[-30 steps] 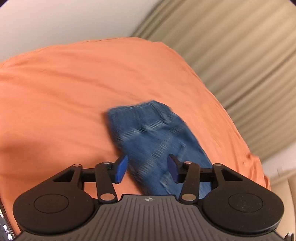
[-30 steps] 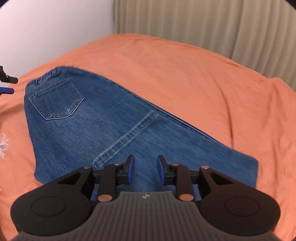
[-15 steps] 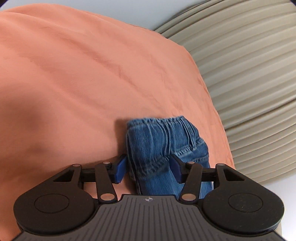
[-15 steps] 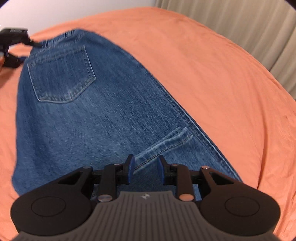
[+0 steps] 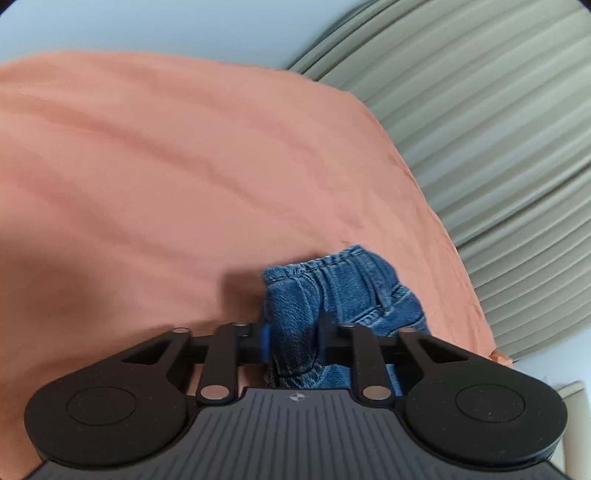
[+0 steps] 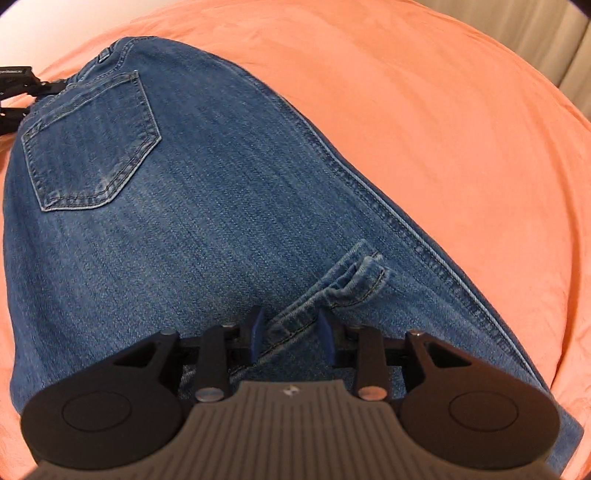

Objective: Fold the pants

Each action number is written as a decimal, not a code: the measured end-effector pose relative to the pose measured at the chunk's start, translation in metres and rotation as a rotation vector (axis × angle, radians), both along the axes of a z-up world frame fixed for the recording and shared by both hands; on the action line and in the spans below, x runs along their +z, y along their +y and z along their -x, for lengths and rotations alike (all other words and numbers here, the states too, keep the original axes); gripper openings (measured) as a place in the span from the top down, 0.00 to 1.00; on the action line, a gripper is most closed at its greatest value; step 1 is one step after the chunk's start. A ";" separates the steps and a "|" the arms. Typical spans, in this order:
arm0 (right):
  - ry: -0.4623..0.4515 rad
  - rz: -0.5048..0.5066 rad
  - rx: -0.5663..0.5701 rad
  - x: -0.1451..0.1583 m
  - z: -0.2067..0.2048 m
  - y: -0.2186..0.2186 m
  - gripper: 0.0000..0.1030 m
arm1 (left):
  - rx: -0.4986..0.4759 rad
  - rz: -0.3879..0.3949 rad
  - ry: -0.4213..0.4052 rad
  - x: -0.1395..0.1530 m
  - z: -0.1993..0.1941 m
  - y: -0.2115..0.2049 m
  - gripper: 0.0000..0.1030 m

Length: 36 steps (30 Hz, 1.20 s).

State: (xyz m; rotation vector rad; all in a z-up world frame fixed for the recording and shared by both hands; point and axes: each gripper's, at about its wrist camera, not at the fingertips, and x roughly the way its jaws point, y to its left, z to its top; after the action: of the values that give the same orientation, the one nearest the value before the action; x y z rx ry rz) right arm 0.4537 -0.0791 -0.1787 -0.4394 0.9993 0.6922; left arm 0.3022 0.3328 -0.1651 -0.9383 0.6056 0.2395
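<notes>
A bedroom in a home is being shown. Most of both views is being filled by a bed (image 5: 184, 177) that is being covered with a loosely wrinkled orange sheet (image 6: 424, 110). At the upper right of the left wrist view, long pleated beige curtains (image 5: 498, 129) are being seen hanging behind the bed, and a strip of them is being glimpsed at the upper right edge of the right wrist view. A plain pale wall (image 5: 147, 26) is being seen along the top left.
</notes>
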 end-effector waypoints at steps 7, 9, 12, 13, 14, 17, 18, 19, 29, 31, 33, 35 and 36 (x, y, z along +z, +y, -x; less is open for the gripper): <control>-0.057 -0.065 -0.089 0.027 0.022 -0.014 0.72 | -0.048 -0.120 -0.087 0.070 0.007 -0.030 0.83; -0.051 -0.135 -0.122 0.042 0.031 -0.031 0.72 | -0.090 -0.197 -0.124 0.097 0.010 -0.052 0.84; -0.064 -0.192 -0.154 0.064 0.049 -0.055 0.72 | -0.172 -0.328 -0.176 0.139 0.011 -0.098 0.84; -0.070 -0.203 -0.167 0.070 0.054 -0.064 0.72 | -0.204 -0.371 -0.195 0.152 0.012 -0.116 0.84; -0.075 -0.217 -0.181 0.076 0.060 -0.073 0.72 | -0.236 -0.410 -0.212 0.164 0.013 -0.134 0.84; -0.080 -0.269 -0.230 0.087 0.081 -0.111 0.72 | -0.340 -0.544 -0.245 0.193 0.011 -0.196 0.84; -0.082 -0.285 -0.246 0.090 0.088 -0.122 0.72 | -0.380 -0.588 -0.251 0.200 0.010 -0.219 0.83; -0.086 -0.299 -0.262 0.092 0.096 -0.134 0.72 | -0.417 -0.631 -0.253 0.204 0.008 -0.242 0.83; -0.059 -0.359 -0.422 0.069 0.159 -0.241 0.72 | -0.802 -0.749 -0.140 0.131 0.001 -0.426 0.83; -0.034 -0.364 -0.457 0.056 0.167 -0.254 0.72 | -0.890 -0.761 -0.088 0.102 0.010 -0.450 0.83; -0.008 -0.368 -0.482 0.046 0.176 -0.271 0.72 | -0.971 -0.740 -0.011 0.077 0.013 -0.464 0.81; 0.017 -0.372 -0.496 0.038 0.183 -0.279 0.72 | -1.009 -0.715 0.045 0.061 0.023 -0.471 0.79; 0.025 -0.378 -0.500 0.035 0.186 -0.281 0.72 | -1.018 -0.698 0.049 0.059 0.023 -0.467 0.76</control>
State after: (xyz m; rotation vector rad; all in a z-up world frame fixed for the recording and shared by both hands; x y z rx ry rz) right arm 0.2680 -0.3597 -0.1442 0.1510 0.9262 0.4177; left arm 0.2788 -0.1347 -0.1060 0.1104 0.8922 -0.4278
